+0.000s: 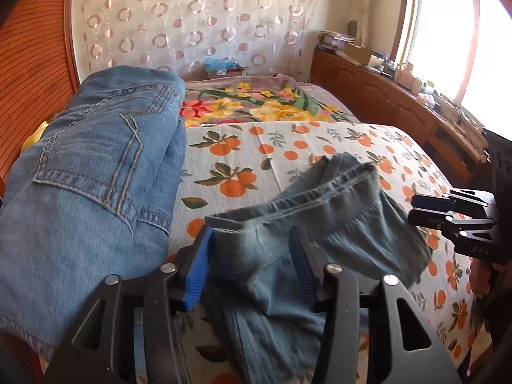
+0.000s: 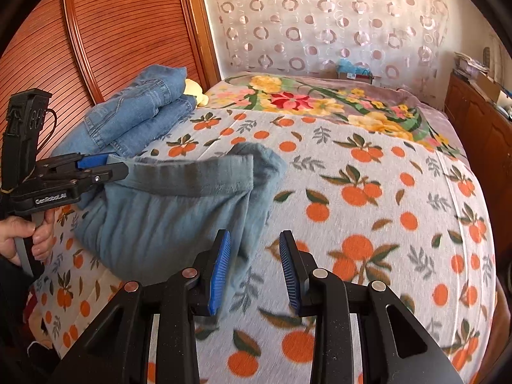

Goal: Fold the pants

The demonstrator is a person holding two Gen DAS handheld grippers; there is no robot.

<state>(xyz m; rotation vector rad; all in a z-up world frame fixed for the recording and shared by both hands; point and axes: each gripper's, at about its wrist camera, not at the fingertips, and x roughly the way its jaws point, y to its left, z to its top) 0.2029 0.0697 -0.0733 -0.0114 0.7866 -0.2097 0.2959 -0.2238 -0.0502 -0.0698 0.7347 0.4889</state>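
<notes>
**Risk Notice: Waistband Lifted by One Claw Only**

My left claw holds the soft grey-blue knit pants by the waistband. In the right wrist view its fingers are pinched together on the cloth at the band's corner; in its own view the fabric bunches between the blue ribbed pads. The pants hang from that single grip, with the lower part draped on the orange-print cotton bedsheet below the claw.

My right claw stands with its jaws apart and nothing between them. The free edge of the pants lies just beside its left finger, touching or nearly so; I cannot tell which.

Hazards from here, as I judge them:

1. Slip at the left grip. The knit is loose and the pinch sits near the band's end. A sharp pull may draw the cloth out.
2. Missed or partial pick by the right claw. The far corner of the waistband droops and folds over itself. Closing there may catch one layer only, and the fold will come out skewed.
3. Catching the bedsheet. If I close the right claw low, the pads may take the sheet with the pants.
4. Disturbing the folded blue denim jeans, which sit just beside my left claw, on its left.
</notes>
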